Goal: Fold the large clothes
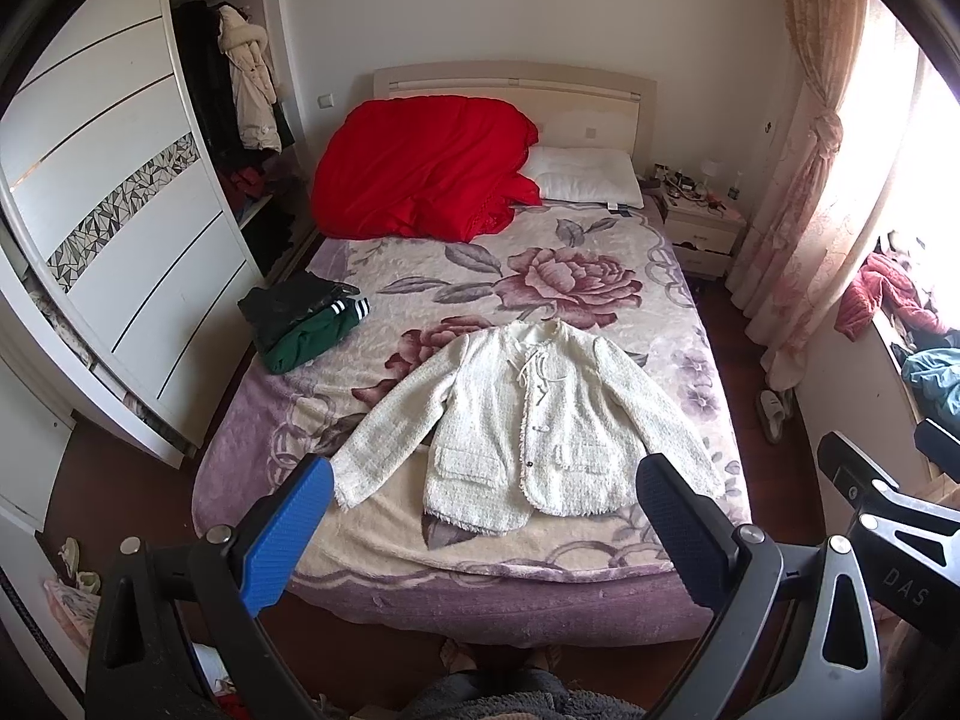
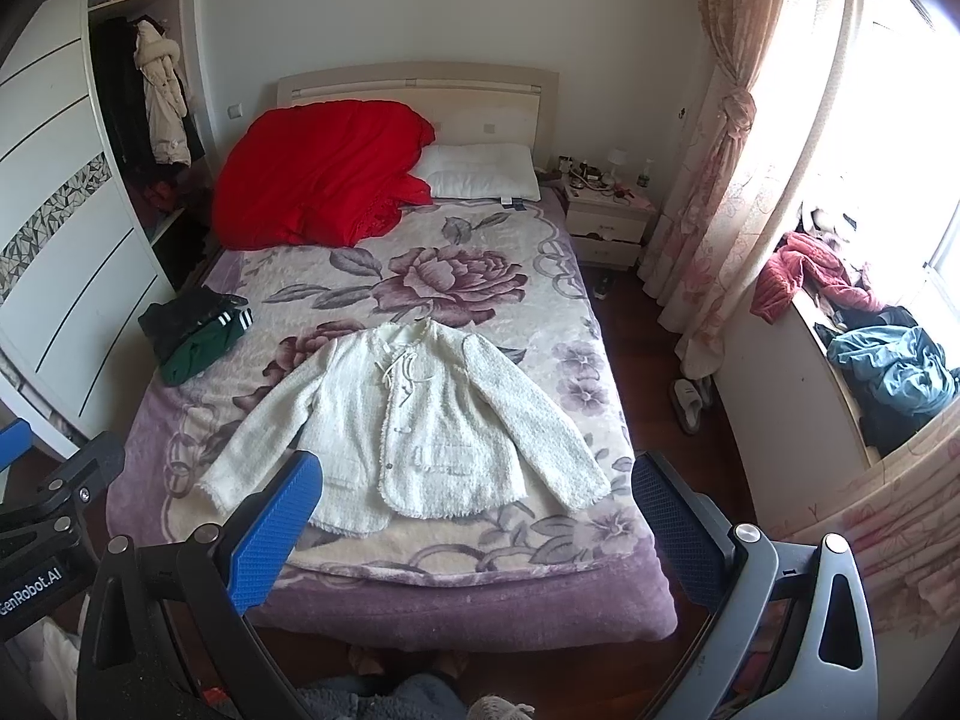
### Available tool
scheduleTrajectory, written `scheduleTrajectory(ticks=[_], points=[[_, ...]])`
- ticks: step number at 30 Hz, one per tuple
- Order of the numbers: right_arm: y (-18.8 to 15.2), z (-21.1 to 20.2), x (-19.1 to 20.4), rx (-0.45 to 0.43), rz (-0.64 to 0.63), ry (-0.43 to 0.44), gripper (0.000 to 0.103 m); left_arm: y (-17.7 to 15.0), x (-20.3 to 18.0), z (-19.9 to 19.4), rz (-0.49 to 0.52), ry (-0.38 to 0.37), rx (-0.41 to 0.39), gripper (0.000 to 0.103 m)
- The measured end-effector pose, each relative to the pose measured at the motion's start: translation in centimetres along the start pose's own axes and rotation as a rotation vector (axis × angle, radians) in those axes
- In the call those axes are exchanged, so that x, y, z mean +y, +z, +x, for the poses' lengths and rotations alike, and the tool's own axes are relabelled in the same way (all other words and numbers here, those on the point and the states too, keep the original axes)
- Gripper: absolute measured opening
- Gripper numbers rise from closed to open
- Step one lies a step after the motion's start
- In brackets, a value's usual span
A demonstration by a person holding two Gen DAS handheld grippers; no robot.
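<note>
A white tweed jacket [image 1: 528, 420] lies flat and face up on the bed's floral blanket [image 1: 540, 276], sleeves spread out to both sides; it also shows in the right wrist view [image 2: 408, 426]. My left gripper [image 1: 480, 504] is open and empty, held above the foot of the bed, short of the jacket's hem. My right gripper [image 2: 474, 498] is open and empty too, at a similar height beside it. The right gripper's body shows at the right edge of the left wrist view [image 1: 888, 498].
A folded stack of dark and green clothes [image 1: 300, 318] lies at the bed's left edge. A red quilt [image 1: 420, 168] and a white pillow [image 1: 588, 174] lie at the head. A wardrobe [image 1: 120, 210] stands left, a nightstand [image 1: 702, 228] and curtain [image 1: 798, 192] right. Slippers [image 1: 771, 414] lie on the floor.
</note>
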State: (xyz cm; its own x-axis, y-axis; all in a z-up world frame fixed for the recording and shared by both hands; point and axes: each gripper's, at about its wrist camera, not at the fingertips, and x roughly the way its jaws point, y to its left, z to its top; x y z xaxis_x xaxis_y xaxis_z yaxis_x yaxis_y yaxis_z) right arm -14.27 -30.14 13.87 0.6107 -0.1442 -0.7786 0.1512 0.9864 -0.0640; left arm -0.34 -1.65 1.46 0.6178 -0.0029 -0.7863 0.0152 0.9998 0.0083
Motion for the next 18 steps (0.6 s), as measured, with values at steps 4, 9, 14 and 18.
scheduleTrajectory(ticks=[4, 9, 14, 18], points=[[1.4, -1.2, -0.3, 0.000, 0.001, 0.002, 0.103, 0.0, -0.2, -0.2, 0.001, -0.004, -0.001, 0.103], [0.8, -1.0, -0.3, -0.002, 0.000, -0.001, 0.103, 0.2, -0.5, -0.3, 0.001, -0.007, -0.002, 0.103], [0.9, -1.2, -0.7, -0.006, 0.002, -0.001, 0.103, 0.3, -0.7, -0.4, 0.001, -0.010, -0.001, 0.103], [1.4, -1.5, -0.8, -0.006, 0.001, 0.001, 0.103, 0.2, -0.6, -0.4, 0.001, -0.010, -0.002, 0.103]])
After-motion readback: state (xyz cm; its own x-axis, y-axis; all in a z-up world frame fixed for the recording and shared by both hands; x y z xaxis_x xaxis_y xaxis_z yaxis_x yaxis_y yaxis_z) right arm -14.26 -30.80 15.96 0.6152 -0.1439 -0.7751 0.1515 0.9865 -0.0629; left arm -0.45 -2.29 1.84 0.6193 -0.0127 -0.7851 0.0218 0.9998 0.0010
